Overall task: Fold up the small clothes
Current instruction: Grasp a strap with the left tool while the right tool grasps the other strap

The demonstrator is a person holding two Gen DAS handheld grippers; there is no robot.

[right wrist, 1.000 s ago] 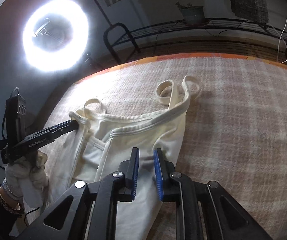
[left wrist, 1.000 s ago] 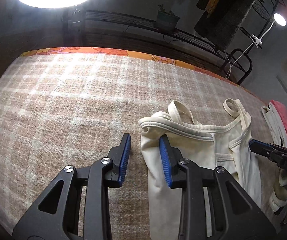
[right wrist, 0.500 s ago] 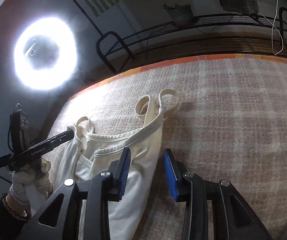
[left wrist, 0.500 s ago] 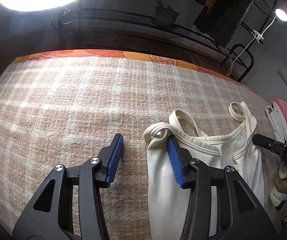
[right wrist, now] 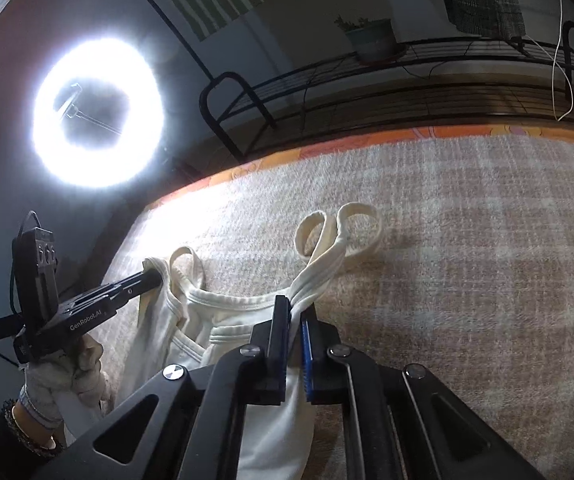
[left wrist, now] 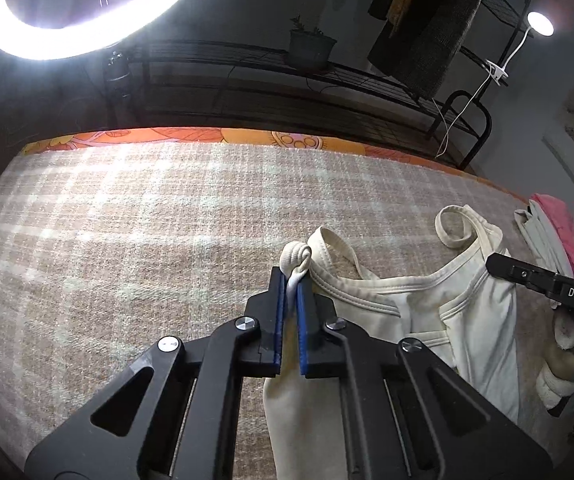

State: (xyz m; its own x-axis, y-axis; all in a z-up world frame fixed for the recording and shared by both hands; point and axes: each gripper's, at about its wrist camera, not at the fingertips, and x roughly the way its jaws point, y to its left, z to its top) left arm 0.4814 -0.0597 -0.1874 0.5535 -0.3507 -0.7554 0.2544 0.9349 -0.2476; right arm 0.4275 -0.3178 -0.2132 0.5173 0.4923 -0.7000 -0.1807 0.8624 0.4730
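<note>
Lying on the plaid blanket (left wrist: pixel 127 240), cream top (left wrist: pixel 467 320), straps toward the far orange edge (left wrist: pixel 207 136); left gripper (left wrist: pixel 291 280) clamping its bunched left shoulder corner; right gripper (right wrist: pixel 295 308) pinching the right shoulder just below its looped straps (right wrist: pixel 339 232); spreading wide and bare on both outer sides, blanket; sitting near the right edge, folded clothes (left wrist: pixel 547 224).
</note>
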